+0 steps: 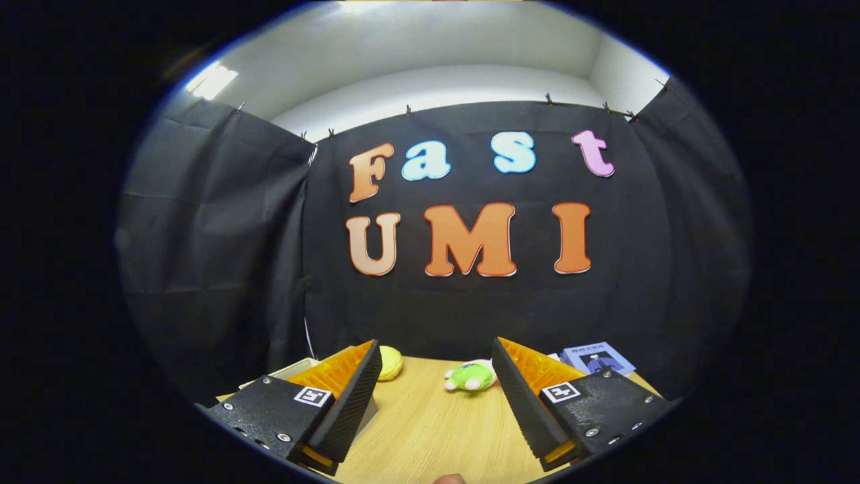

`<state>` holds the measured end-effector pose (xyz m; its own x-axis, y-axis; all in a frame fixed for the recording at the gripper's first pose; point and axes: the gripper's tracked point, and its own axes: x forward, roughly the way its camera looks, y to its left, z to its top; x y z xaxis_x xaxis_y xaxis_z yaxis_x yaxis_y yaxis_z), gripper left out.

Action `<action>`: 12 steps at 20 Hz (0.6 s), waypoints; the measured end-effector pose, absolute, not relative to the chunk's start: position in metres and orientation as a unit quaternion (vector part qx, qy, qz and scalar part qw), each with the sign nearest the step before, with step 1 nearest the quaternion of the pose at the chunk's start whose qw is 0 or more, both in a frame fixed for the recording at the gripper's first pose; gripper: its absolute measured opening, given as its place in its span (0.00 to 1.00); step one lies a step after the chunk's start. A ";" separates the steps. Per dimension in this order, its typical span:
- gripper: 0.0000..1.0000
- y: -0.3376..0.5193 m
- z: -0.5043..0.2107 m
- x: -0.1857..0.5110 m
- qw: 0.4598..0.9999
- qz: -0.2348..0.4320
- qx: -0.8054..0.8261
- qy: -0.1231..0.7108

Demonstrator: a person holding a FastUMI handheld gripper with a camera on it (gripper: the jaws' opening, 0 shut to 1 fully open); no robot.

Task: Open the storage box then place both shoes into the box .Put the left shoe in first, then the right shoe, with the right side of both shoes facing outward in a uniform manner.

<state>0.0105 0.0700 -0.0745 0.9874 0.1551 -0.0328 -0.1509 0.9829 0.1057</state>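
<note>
A: One tongs, two fingers, spread wide, nothing between them.
B: Items on the wooden surface?
A: One green plush toy beyond the fingers; one yellow round item by the left finger; one blue booklet behind the right finger.
B: Box?
A: One pale box corner, behind the left finger; identity uncertain.

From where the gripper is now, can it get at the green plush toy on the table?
Probably yes. The gripper is open, with nothing between its fingers, and the green plush toy lies just ahead of them on bare wooden table, with nothing in between.
</note>
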 end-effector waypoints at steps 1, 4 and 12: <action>0.98 0.056 -0.066 0.005 0.997 0.066 0.045 0.002; 0.98 0.027 -0.055 -0.004 0.999 0.045 0.010 -0.028; 0.99 -0.009 -0.058 -0.015 0.999 0.005 -0.035 -0.030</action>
